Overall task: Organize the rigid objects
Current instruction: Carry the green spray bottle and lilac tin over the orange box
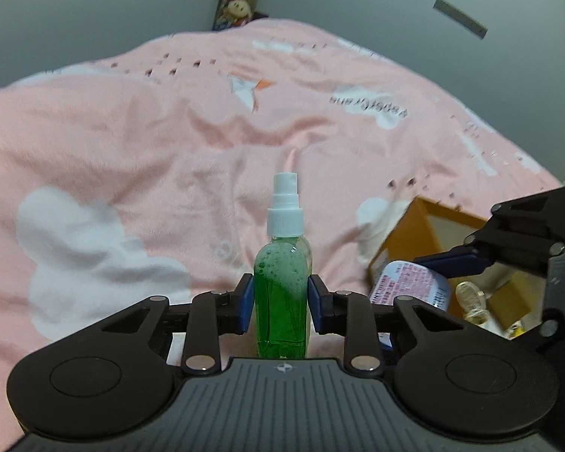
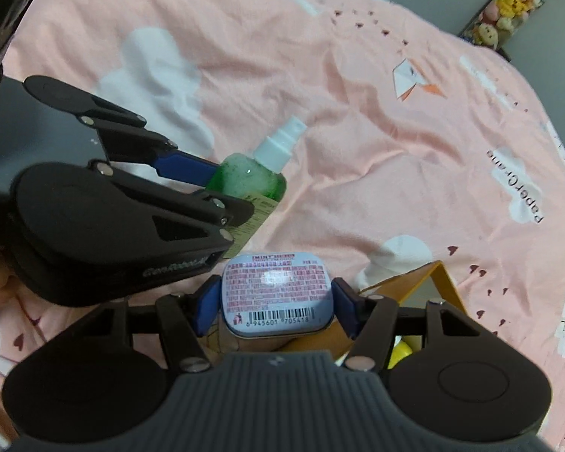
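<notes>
My left gripper (image 1: pixel 281 303) is shut on a green spray bottle (image 1: pixel 281 290) with a white pump top, held upright above the pink bedspread; the bottle also shows in the right wrist view (image 2: pixel 250 182). My right gripper (image 2: pixel 277 307) is shut on a pale blue mint tin (image 2: pixel 278 293), barcode side up, held over the near edge of an orange cardboard box (image 2: pixel 442 282). In the left wrist view the tin (image 1: pixel 410 288) and box (image 1: pixel 403 237) sit at lower right, with the right gripper's fingers (image 1: pixel 455 261) reaching in.
A pink bedspread (image 1: pixel 169 143) with white clouds covers the bed. The box holds a small gold-coloured item (image 1: pixel 471 299) and yellow bits. A shelf of plush toys (image 2: pixel 508 7) stands against the grey wall beyond the bed.
</notes>
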Tool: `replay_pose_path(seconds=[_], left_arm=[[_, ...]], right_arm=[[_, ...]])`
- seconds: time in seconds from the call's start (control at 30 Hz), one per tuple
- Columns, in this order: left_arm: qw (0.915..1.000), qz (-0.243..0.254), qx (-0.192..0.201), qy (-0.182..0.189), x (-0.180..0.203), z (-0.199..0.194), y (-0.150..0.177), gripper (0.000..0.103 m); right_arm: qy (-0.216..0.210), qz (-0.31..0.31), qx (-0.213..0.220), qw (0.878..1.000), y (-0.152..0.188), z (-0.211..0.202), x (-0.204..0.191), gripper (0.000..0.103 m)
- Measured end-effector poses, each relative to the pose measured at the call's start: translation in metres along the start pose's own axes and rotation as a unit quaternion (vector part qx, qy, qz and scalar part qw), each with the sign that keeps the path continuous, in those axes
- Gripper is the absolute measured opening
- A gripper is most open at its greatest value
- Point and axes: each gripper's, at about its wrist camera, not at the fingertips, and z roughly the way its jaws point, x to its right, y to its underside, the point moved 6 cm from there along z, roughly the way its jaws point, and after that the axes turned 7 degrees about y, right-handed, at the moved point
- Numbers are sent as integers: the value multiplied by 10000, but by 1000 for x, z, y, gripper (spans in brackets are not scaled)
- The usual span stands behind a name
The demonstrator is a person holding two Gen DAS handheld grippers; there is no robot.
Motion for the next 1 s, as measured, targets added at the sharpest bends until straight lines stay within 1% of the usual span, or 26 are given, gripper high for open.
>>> replay_pose_path(seconds=[0.1, 0.23, 0.33, 0.5, 0.6, 0.67, 0.73, 0.9, 1.0], left_arm=[[9998, 83, 184, 88, 10, -17, -7, 33], [9987, 204, 361, 305, 25, -37, -18, 33], [9971, 222, 369, 624, 39, -47, -24, 33], [9926, 408, 369, 1079, 69, -54, -30, 33], [9880, 522, 237, 1432, 86, -52, -30, 33], [9836, 544, 70, 1718, 97, -46, -30, 33], [9799, 598, -87, 1899, 106, -38, -29, 33], [9743, 584, -482, 2120, 125, -13, -19, 33], [9706, 671, -759, 2184, 139, 3, -9, 33]], right_arm=[[111, 98, 168, 9997, 2, -18, 4, 61], [236, 316, 408, 9984, 7, -44, 16, 62], [395, 493, 488, 9968, 16, -60, 28, 62], [682, 963, 415, 9921, 44, -74, 59, 62], [835, 1223, 267, 9886, 69, -78, 73, 62], [925, 1389, 160, 9858, 87, -79, 82, 62], [948, 1615, 41, 9823, 103, -77, 90, 62], [1045, 2179, -271, 9700, 142, -66, 107, 62], [875, 2441, -390, 9650, 162, -57, 113, 62]])
